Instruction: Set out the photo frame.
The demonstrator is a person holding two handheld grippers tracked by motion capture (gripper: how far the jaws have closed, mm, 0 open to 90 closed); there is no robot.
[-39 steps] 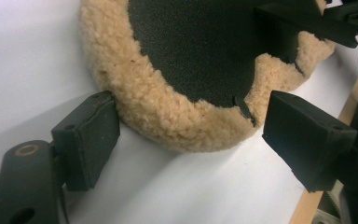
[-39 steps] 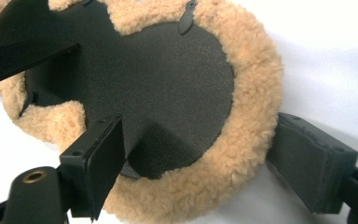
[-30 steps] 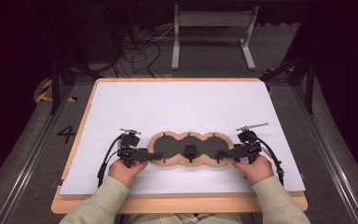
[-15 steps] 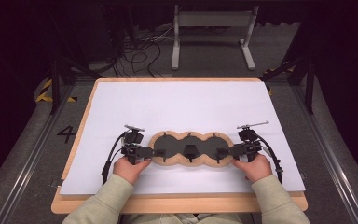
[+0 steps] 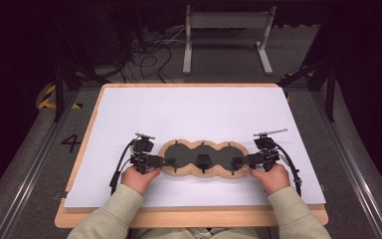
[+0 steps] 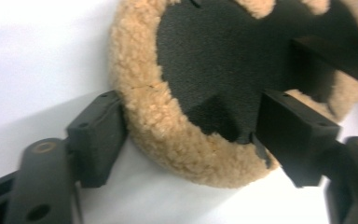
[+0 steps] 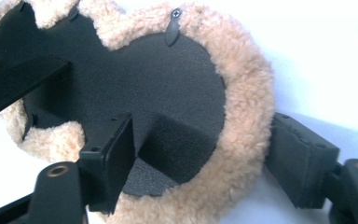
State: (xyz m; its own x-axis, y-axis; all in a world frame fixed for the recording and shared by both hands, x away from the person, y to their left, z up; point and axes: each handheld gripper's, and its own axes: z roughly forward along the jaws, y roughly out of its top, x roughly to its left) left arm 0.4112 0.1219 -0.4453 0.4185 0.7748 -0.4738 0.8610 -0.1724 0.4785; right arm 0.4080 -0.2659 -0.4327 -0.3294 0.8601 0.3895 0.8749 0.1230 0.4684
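A three-lobed pad (image 5: pixel 202 145) with a tan fleece rim and black inner face lies on the white sheet. My left gripper (image 5: pixel 169 162) straddles its left end. In the left gripper view (image 6: pixel 198 135) one pad touches the fleece (image 6: pixel 168 130) from outside and the other stands on the black face. My right gripper (image 5: pixel 237 162) straddles the right end the same way (image 7: pixel 205 158), with its outer pad against the fleece (image 7: pixel 242 93). Both pairs of jaws have just been closing with the rim between them, and the fleece is not visibly squeezed.
The white sheet (image 5: pixel 194 109) covers a wooden tabletop (image 5: pixel 79 219), with free room behind the pad. A black block (image 5: pixel 202 160) sits at the pad's middle and a black strap (image 7: pixel 18 86) crosses its face. Cables and a metal stand (image 5: pixel 226 20) lie on the floor beyond.
The left gripper has edged a little to the right onto the pad's end. The pad and the right hand have kept their place.
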